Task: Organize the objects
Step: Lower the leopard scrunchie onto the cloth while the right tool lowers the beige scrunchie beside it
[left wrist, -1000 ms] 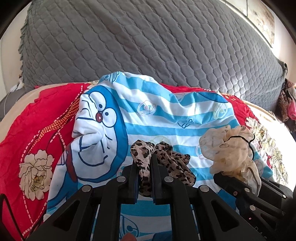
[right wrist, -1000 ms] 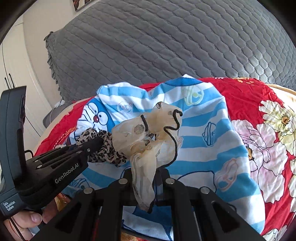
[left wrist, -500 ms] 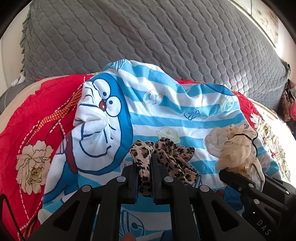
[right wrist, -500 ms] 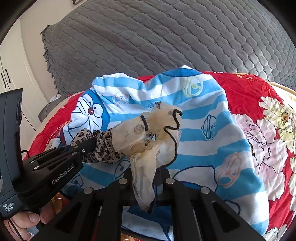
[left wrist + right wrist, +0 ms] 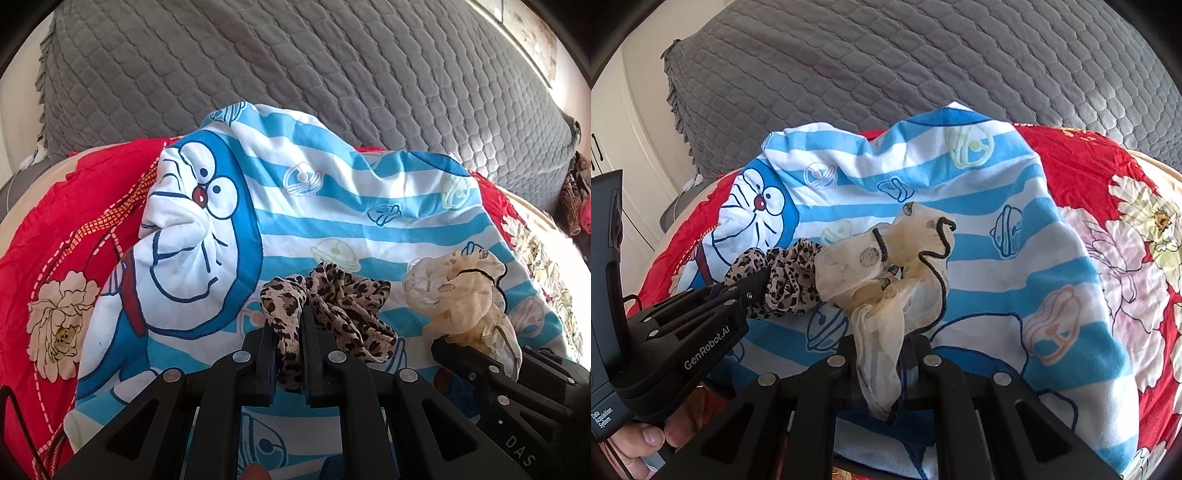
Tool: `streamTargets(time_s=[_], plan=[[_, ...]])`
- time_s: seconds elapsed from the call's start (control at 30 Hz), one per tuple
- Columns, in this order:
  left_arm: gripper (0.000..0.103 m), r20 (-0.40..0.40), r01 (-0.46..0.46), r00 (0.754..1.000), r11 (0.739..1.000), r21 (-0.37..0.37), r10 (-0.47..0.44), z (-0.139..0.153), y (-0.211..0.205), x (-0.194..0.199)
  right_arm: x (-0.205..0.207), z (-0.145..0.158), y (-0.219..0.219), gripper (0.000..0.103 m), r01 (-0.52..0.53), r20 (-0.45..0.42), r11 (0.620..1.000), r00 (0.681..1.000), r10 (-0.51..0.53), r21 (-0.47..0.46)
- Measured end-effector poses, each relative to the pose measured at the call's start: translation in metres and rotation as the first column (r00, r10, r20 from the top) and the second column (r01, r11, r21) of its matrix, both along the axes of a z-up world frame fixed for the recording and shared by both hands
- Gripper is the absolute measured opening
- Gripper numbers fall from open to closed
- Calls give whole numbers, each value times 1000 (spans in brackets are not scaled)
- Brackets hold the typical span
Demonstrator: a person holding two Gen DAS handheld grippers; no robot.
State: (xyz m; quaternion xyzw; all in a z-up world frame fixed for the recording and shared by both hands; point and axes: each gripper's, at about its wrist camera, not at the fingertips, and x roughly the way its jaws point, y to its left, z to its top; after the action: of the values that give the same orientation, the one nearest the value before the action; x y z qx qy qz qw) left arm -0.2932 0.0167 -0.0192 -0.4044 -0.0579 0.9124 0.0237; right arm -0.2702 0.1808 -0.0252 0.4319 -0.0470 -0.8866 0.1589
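1. Under my tools lies a blue-and-white striped cartoon cloth [image 5: 332,206], rumpled, spread over a red floral bedspread [image 5: 48,266]. Behind both rises a grey quilted cover [image 5: 295,66], draped over what may be a headboard or a sofa back; I cannot tell which.

2. My left gripper [image 5: 289,332] points forward over the striped cloth with its jaws closed tight on a leopard-print scrunchie [image 5: 332,306]. A strip of the scrunchie is pinched between the fingers, and the rest bunches up just beyond and to the right of the tips.

3. My right gripper [image 5: 882,354] sits just beside the left one, also aimed over the striped cloth, and is clamped on a sheer beige scrunchie [image 5: 886,266] with a thin black elastic loop [image 5: 938,254] trailing from it. A fold of the sheer fabric hangs down between the closed fingers.

4. The two scrunchies sit side by side, their edges touching or very nearly so in the right wrist view.

5. Only the right wrist view shows my left thumb [image 5: 646,437] under the left tool's body, and a white cabinet [image 5: 613,129] at the room's left edge.

6. Only the left wrist view shows a framed picture [image 5: 532,40] on the wall at upper right, and a heap of brown and pink fabric [image 5: 576,199] at the far right of the bed.
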Motion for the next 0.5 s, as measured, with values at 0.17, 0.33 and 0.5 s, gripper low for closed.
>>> streamTargets(time_s=[0.17,0.33,0.5], plan=[[11,14,2,1000,1000,6,-2,-2,-1,0,-1,-3,0,15,-2,22,1000,1000,2,2],[13,23,4,1000,1000,14,-5,-2,-1,0,-2,-3,0,15,0,26,1000,1000,0,0],[16,27,6,1000,1000,11,-6,-2,-1,2,-2,-3,0,15,-1,27,1000,1000,0,1]])
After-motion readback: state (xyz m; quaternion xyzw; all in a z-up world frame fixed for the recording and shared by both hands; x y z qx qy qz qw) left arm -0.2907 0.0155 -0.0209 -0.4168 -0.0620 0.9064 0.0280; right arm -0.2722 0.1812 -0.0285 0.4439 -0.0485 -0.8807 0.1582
